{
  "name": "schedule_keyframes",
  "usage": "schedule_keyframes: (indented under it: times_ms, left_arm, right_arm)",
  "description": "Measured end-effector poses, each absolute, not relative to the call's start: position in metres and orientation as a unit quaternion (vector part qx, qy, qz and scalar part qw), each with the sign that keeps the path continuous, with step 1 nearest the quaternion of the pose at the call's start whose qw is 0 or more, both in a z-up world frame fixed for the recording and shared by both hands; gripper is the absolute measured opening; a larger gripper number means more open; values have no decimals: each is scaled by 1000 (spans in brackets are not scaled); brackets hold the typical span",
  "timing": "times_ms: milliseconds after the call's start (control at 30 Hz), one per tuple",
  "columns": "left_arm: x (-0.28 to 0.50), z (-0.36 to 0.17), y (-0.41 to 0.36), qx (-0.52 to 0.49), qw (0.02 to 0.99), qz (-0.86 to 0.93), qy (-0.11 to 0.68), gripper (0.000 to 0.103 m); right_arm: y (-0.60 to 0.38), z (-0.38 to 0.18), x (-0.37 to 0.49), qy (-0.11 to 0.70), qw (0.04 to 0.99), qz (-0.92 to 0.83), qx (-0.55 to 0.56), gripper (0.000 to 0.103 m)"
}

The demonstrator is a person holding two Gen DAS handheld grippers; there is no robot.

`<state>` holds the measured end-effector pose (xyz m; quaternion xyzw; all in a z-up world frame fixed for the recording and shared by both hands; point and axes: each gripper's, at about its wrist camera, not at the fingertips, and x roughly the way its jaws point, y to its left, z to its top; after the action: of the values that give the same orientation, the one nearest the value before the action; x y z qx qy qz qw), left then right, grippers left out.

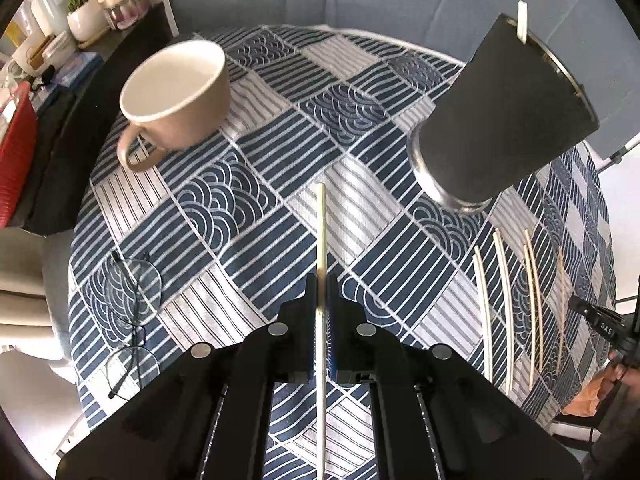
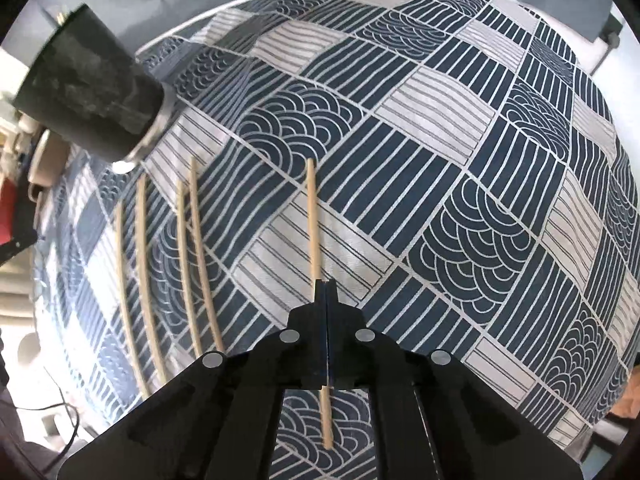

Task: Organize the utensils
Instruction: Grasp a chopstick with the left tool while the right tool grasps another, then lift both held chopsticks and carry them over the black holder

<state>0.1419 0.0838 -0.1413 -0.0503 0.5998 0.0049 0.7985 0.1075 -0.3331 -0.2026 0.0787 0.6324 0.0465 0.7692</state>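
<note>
My left gripper (image 1: 321,280) is shut on a pale chopstick (image 1: 321,232) that points forward above the patterned tablecloth. A black tumbler (image 1: 508,116) stands ahead to the right with one white stick (image 1: 521,22) in it. Several chopsticks (image 1: 504,304) lie on the cloth right of the gripper. My right gripper (image 2: 326,285) is shut on a wooden chopstick (image 2: 313,220) pointing forward. Several chopsticks (image 2: 188,256) lie to its left, and the black tumbler (image 2: 92,88) stands at the far left.
A beige mug (image 1: 176,92) stands at the far left of the round table (image 1: 360,52). Folded glasses (image 1: 132,304) lie at the near left. A dark shelf with a red crate (image 1: 16,156) and a potted plant (image 1: 82,12) is beyond the left edge.
</note>
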Motion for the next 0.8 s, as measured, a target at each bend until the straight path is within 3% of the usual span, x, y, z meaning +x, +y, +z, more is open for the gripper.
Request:
schedule_keyframes:
  times_ms: [333,400,667,800]
  left_arm:
    - [144,-132,75,-27,809,3,587,5]
    - [144,-133,76,-29,808,4,589,5]
    - [142,-140,79,-43,806,6,590,5]
    - [141,-143,76,-50,805,-2,591,5]
  right_arm:
    - [-301,-220,111,643,760,76,52,6]
    - [-294,-224,113,647,759,72,36,15]
    - [-265,-224,117,644,762,57,-40,13]
    - [-268,-224,119,642,765,46,10,4]
